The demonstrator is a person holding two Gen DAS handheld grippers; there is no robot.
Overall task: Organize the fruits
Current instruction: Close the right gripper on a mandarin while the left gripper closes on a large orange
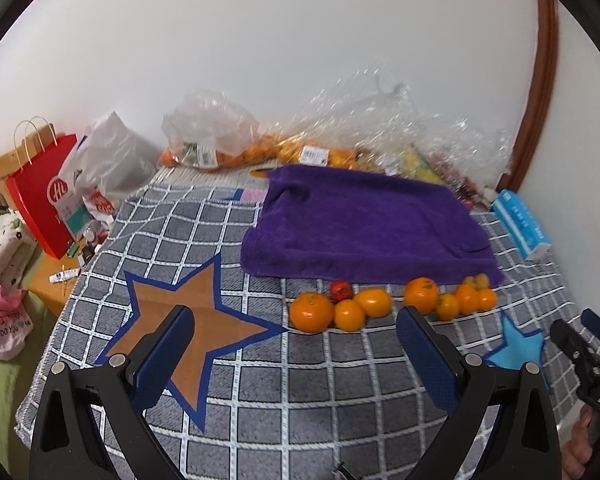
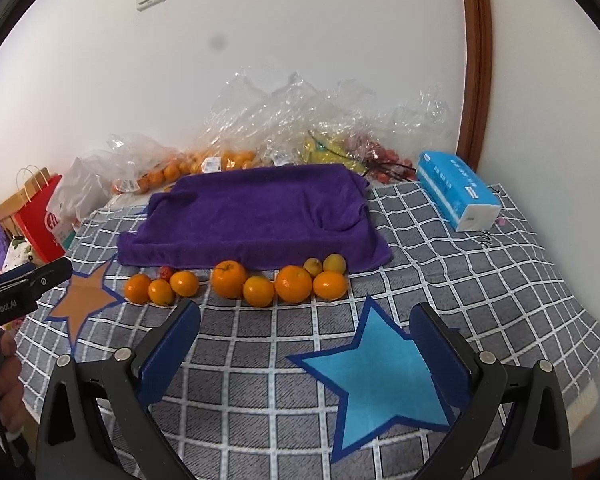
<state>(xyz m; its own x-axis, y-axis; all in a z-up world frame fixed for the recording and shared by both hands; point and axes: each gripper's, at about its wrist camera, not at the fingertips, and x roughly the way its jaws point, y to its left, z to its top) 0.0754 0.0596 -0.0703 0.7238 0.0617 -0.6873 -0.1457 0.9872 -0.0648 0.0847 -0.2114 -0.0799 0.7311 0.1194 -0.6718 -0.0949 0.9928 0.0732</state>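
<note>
A row of several oranges [image 1: 312, 312] [image 2: 229, 279], one small red fruit [image 1: 341, 289] [image 2: 165, 272] and two small yellow fruits [image 2: 334, 263] lies on the checked cloth along the front edge of a purple towel [image 1: 364, 224] [image 2: 252, 216]. My left gripper [image 1: 296, 322] is open and empty, just in front of the row, beside an orange star patch [image 1: 188, 320]. My right gripper [image 2: 306, 318] is open and empty, above a blue star patch [image 2: 376, 380] in front of the row.
Clear plastic bags with more oranges [image 1: 220, 152] [image 2: 196, 168] and other fruit lie behind the towel by the wall. A blue tissue pack [image 2: 456, 188] [image 1: 520, 226] lies at the right. A red paper bag [image 1: 44, 196] stands off the left edge.
</note>
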